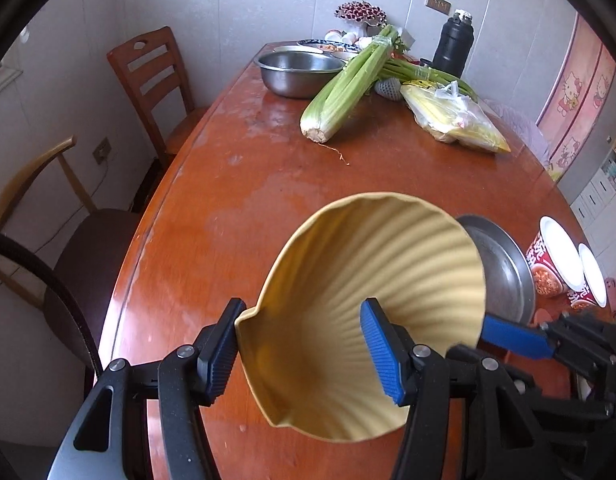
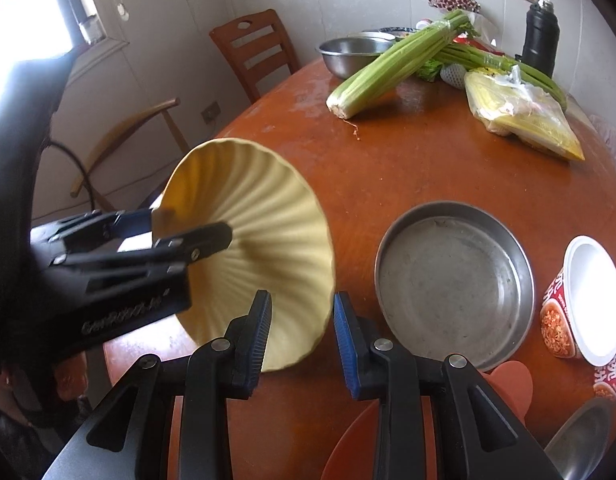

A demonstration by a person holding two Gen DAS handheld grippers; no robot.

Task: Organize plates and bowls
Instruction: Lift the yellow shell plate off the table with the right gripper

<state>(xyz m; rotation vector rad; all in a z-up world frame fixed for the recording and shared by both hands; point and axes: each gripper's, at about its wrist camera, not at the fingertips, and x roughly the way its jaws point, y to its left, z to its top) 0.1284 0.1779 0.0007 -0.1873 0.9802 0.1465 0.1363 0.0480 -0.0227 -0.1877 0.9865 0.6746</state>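
The left gripper [image 1: 301, 354] pinches the rim of a yellow fluted bowl [image 1: 372, 280], one pad outside the wall and one inside, and holds it tilted on edge above the wooden table [image 1: 227, 200]. The right gripper [image 2: 301, 340] has its jaws drawn as close together as they go; the bowl's lower edge shows between its fingers in its own view, but whether the pads press on it I cannot tell (they seem to stand just off the edge). The bowl looks like glazed ceramic: stiff, fairly heavy for a one-sided rim grip, smooth enough to slip or swing, and likely to chip if it drops on the hard tabletop. The rim is the only handy hold; a bite deep over the ribbed wall should resist twisting best. Just beside it on the table sits a shallow steel pan [image 2: 454, 284], a probable nesting spot, with instant-noodle cups [image 2: 584, 300] near it and celery [image 2: 396, 68] farther off.
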